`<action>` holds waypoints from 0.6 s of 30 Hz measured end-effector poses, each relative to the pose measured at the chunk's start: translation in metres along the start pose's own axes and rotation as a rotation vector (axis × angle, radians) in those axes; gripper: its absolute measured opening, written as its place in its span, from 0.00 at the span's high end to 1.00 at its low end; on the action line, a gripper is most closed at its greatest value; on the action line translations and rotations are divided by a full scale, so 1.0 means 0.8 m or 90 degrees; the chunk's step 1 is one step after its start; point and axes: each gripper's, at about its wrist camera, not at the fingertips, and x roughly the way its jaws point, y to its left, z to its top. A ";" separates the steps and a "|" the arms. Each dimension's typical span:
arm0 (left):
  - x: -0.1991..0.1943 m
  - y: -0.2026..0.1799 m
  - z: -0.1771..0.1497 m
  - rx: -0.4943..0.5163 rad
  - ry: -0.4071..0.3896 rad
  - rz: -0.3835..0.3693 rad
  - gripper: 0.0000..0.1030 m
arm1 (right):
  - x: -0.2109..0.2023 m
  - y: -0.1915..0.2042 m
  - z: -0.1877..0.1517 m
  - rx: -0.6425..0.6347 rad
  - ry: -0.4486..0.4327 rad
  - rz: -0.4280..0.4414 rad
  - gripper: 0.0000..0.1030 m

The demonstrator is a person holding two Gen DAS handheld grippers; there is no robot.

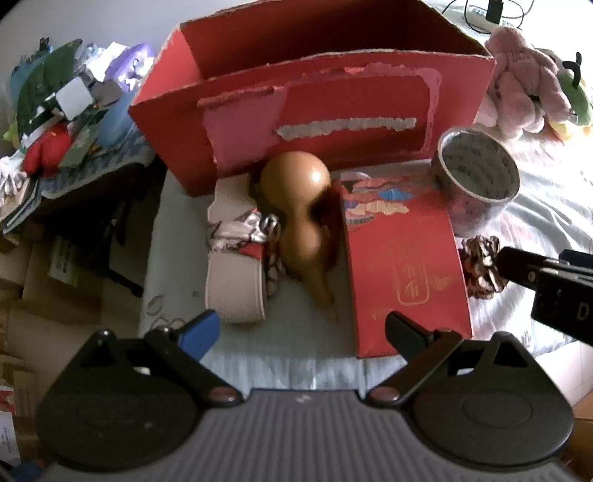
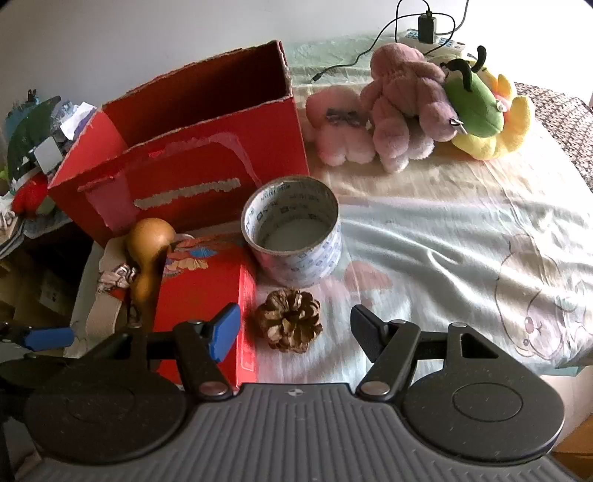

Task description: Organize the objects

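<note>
A tan gourd (image 1: 300, 207) lies on the bed sheet, wedged between a beige strap with a patterned cloth (image 1: 237, 274) and a small red gift box (image 1: 400, 259). My left gripper (image 1: 302, 333) hangs open just short of the gourd's narrow end and touches nothing. A pine cone (image 2: 290, 326) rests on the sheet beside the small red box (image 2: 207, 293). My right gripper (image 2: 296, 335) is open around the cone, with its pads clear of it. A roll of clear tape (image 2: 292, 230) stands behind the cone. The large open red carton (image 2: 192, 148) stands at the back.
Plush toys, pink (image 2: 341, 126), mauve (image 2: 407, 100) and green and yellow (image 2: 481, 111), lie at the back right by a power strip (image 2: 430, 35). A cluttered side table (image 1: 55, 122) stands left of the bed, with cartons on the floor below it.
</note>
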 end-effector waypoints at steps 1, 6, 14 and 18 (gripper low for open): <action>0.000 0.000 0.002 0.001 -0.002 0.000 0.06 | 0.001 0.000 0.001 0.001 0.000 0.002 0.33; 0.003 -0.001 0.008 0.005 -0.001 -0.009 0.06 | 0.007 0.000 0.004 0.005 0.009 0.008 0.35; 0.008 0.001 0.019 0.008 0.005 -0.027 0.08 | 0.013 -0.001 0.014 0.005 0.013 0.025 0.37; 0.009 0.002 0.025 0.013 -0.006 -0.027 0.13 | 0.015 -0.007 0.019 0.029 0.010 0.034 0.43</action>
